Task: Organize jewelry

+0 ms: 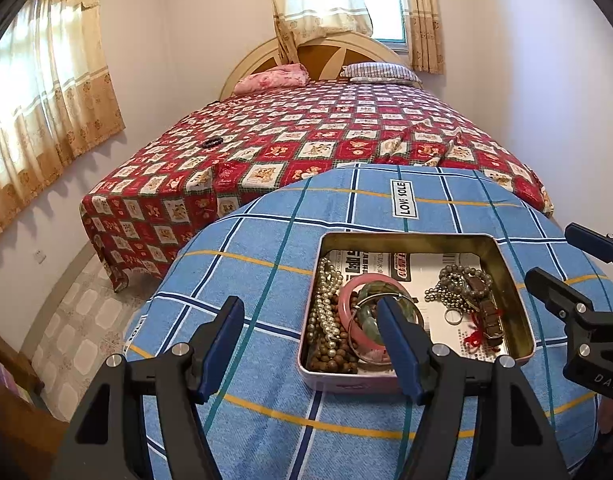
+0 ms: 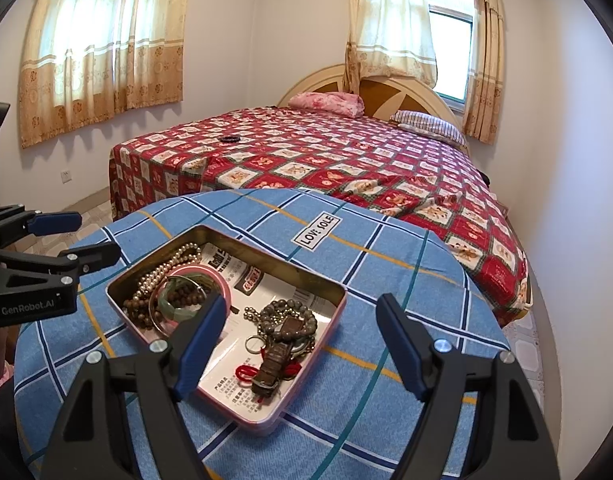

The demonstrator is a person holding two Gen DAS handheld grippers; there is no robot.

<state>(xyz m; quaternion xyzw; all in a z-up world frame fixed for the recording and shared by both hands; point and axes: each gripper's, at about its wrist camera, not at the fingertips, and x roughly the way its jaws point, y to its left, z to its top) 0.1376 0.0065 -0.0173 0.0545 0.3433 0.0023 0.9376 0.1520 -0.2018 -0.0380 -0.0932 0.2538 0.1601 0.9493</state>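
Metal tin (image 1: 510,280) on blue checked cloth (image 1: 266,272) holds jewelry in two loose heaps: pearls (image 1: 324,304), bangles (image 1: 360,308), wooden beads (image 1: 330,360) left; grey beads (image 2: 290,316), ring (image 2: 253,345), strap (image 2: 276,354) right. Left gripper (image 1: 310,344) and right gripper (image 2: 302,344) both spread, empty. Sorting apparently underway; a dark bracelet (image 2: 230,138) remains on the bed (image 2: 346,152).

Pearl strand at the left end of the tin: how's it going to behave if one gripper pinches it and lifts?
Probably floppy: the pearl strand lies in loose folds along the tin wall, so it would likely dangle. Its round glossy beads may slip between the fingers. It lies against the wooden bead string and the pink bangle, so it might drag them.
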